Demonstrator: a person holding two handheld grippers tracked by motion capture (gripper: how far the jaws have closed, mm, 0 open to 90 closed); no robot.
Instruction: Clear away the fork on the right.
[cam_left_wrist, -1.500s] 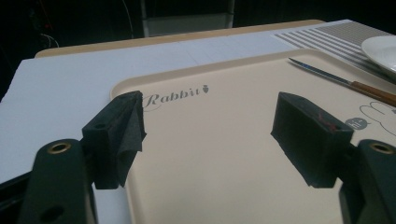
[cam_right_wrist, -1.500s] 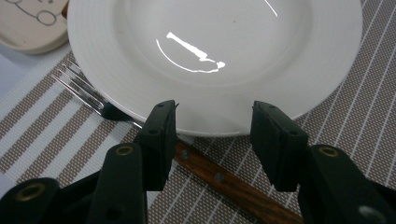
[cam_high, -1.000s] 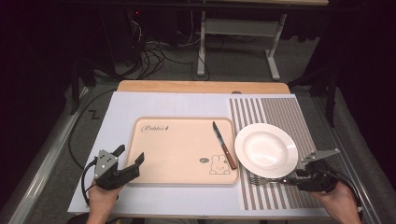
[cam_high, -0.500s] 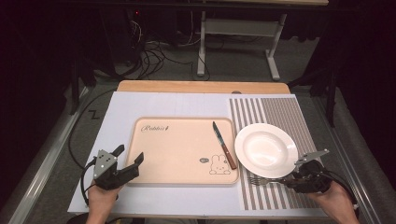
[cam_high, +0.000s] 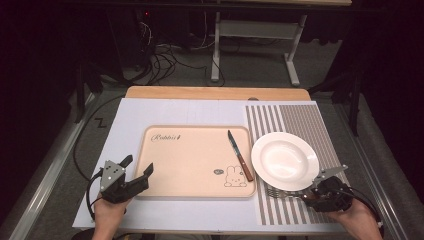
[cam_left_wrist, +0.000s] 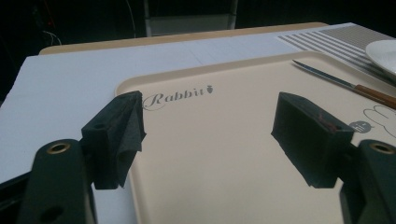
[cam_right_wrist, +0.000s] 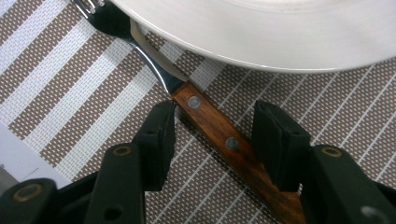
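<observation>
We've got the right gripper (cam_right_wrist: 212, 135) down low on the striped placemat (cam_high: 300, 120), jaws about half open w/ the fork (cam_right_wrist: 219, 133) lying between them; its wooden handle runs diagonally through the gap, w/ a gap showing on both sides, so pads aren't pressing. Jaws have just been closing a bit, fork betw. them. Fork lies flat on the mat at the near edge of the white plate (cam_high: 285, 160); its metal neck and tines run alongside the rim, partly under it. The left gripper (cam_left_wrist: 210, 140) sits at the near-left corner of the beige tray (cam_high: 195, 155), jaws wide open, nothing in them. A knife (cam_high: 240, 155) w/ wooden handle lies on the tray's right side, just beside the plate. Tray & mat rest on a white board (cam_high: 125, 130).
</observation>
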